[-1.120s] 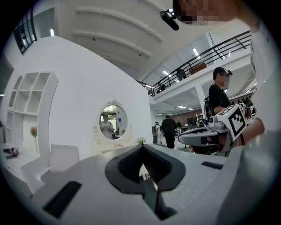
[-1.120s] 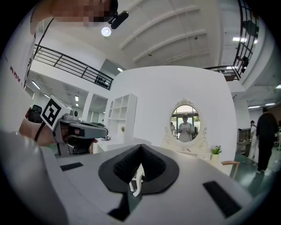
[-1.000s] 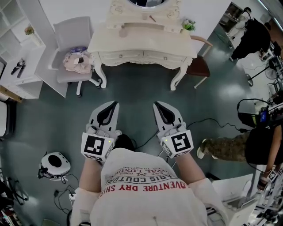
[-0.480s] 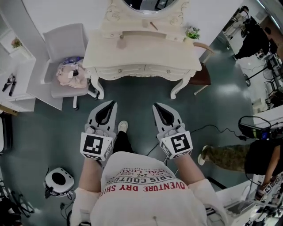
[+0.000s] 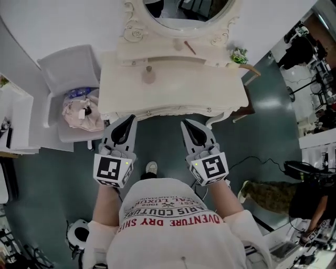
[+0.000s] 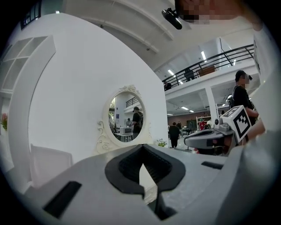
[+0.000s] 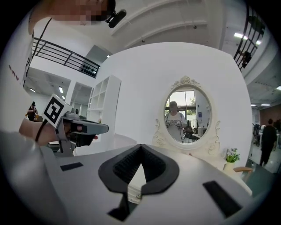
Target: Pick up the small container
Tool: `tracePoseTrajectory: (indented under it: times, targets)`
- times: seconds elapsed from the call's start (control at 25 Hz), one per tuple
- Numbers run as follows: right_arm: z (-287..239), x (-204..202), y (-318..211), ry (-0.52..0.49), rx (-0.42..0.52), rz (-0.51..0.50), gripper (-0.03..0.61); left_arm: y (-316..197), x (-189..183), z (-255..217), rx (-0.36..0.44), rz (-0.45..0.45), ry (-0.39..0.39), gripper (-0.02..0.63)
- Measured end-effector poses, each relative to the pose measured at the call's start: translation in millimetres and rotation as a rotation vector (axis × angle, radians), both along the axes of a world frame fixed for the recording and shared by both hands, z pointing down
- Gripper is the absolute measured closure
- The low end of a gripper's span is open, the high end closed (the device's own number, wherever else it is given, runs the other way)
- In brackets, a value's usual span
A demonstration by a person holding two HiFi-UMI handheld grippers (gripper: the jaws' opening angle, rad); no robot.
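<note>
What looks like the small container [image 5: 149,75] stands alone on the cream dressing table [image 5: 210,89], well ahead of both grippers. The table has drawn close over the last second, so a reach seems near. The left gripper [image 5: 130,120] and right gripper [image 5: 185,125] are clenched on nothing.

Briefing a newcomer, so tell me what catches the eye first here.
A cream dressing table with an oval mirror stands against the wall at top centre. The left gripper and right gripper point toward it side by side, both shut and empty. A white chair holding a pinkish bundle stands beside it, at the picture's left.
</note>
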State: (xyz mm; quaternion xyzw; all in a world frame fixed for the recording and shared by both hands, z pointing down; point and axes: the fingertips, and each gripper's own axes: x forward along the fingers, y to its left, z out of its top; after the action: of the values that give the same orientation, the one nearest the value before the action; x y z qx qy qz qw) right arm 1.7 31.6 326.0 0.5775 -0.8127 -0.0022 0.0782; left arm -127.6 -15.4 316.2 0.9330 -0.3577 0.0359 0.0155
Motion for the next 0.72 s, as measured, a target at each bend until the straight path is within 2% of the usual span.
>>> tracePoseTrajectory:
  times: [0.32, 0.48, 0.6, 0.72]
  targets:
    - [8, 7, -86, 0.006, -0.020, 0.015, 0.580, -84, 13, 13, -0.021, 0.019, -0.012, 0.607]
    - [19, 21, -125, 0.013, -0.038, -0.015, 0.580, -119, 32, 31, -0.043, 0.011, -0.038, 0.608]
    - [24, 33, -157, 0.012, -0.042, -0.051, 0.580, -145, 45, 37, -0.055, 0.007, -0.022, 0.607]
    - [26, 41, -191, 0.017, -0.043, -0.125, 0.580, -170, 61, 42, -0.054, 0.010, -0.022, 0.607]
